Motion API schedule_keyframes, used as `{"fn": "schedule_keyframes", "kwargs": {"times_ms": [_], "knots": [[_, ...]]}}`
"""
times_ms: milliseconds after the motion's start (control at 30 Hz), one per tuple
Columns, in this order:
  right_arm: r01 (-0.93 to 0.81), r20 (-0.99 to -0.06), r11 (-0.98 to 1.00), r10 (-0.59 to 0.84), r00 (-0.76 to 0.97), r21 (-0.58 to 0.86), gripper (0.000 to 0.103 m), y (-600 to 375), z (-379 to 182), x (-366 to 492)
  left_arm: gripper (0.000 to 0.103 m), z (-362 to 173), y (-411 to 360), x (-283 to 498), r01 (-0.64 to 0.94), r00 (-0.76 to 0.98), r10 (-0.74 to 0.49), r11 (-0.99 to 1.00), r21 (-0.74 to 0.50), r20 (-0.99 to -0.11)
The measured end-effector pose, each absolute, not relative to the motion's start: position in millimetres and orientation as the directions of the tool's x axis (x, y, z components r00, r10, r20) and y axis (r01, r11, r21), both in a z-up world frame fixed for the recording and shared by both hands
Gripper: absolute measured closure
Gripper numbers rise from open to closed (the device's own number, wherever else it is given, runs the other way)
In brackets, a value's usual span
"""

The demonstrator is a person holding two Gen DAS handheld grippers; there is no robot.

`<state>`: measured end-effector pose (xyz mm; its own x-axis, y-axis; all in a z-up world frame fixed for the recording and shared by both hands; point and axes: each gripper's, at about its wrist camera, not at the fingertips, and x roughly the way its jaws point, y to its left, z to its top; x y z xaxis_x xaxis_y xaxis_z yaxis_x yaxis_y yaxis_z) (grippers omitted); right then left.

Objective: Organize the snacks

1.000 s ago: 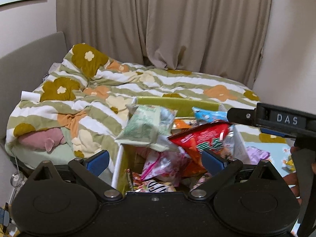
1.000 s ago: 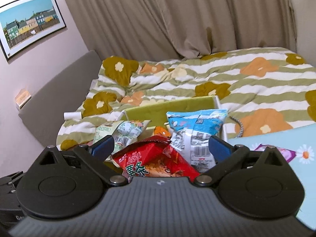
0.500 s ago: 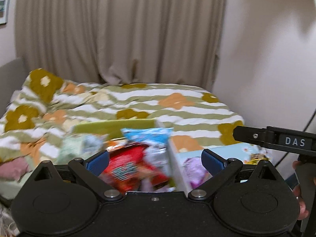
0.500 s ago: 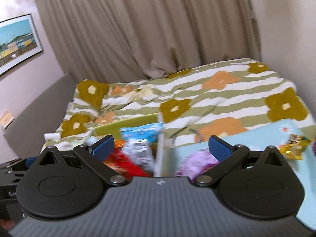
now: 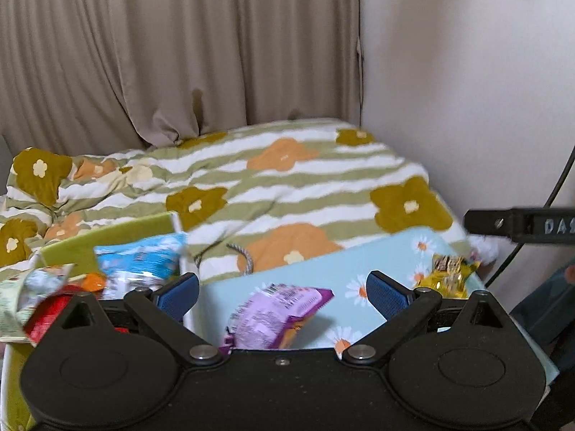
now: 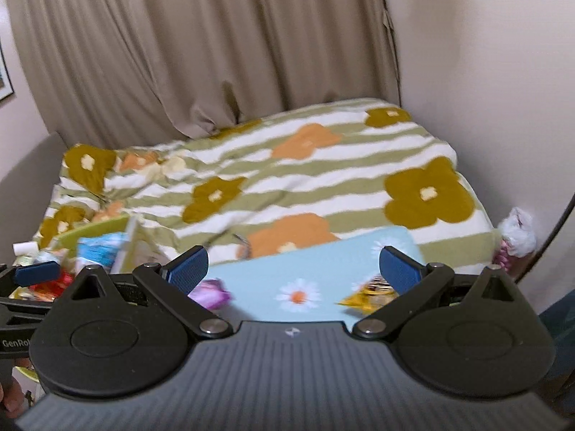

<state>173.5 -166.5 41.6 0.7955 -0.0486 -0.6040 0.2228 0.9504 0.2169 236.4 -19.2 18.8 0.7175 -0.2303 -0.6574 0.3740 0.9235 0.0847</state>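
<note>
A purple snack packet (image 5: 276,318) lies on a light-blue daisy-print board (image 5: 323,269), right between the fingers of my open, empty left gripper (image 5: 284,292). A yellow snack packet (image 5: 449,273) lies further right on the board. A green box (image 5: 107,233) at the left holds several snack bags, blue (image 5: 140,262) and red (image 5: 50,312) among them. My right gripper (image 6: 294,269) is open and empty above the board (image 6: 323,265), with the yellow packet (image 6: 370,294) near its right finger and the purple packet (image 6: 212,292) near its left finger.
A bed with a green-striped flower duvet (image 5: 269,186) lies behind the board. Beige curtains (image 5: 179,54) and a white wall (image 5: 467,72) stand beyond it. A white plastic bag (image 6: 517,233) sits by the wall at the right.
Both grippers have swung to the right, from over the snack box to over the daisy-print board. Both stay open and empty.
</note>
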Motion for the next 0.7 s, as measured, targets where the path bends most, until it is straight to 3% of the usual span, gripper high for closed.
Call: {"fn": "schedule_keyframes", "kwargs": {"times_ms": [400, 700], "knots": [[0.240, -0.746, 0.936, 0.035, 0.666, 0.258, 0.000, -247.3, -31.0, 213.3, 0.002, -62.6, -82.9, 277.6, 0.347, 0.691, 0.023, 0.866, 0.359, -0.722], [0.271, -0.812, 0.921, 0.076, 0.579, 0.280, 0.000, -263.3, -74.8, 243.1, 0.002, -113.5, -82.8, 309.2, 0.369, 0.626, 0.131, 0.819, 0.441, -0.768]]}}
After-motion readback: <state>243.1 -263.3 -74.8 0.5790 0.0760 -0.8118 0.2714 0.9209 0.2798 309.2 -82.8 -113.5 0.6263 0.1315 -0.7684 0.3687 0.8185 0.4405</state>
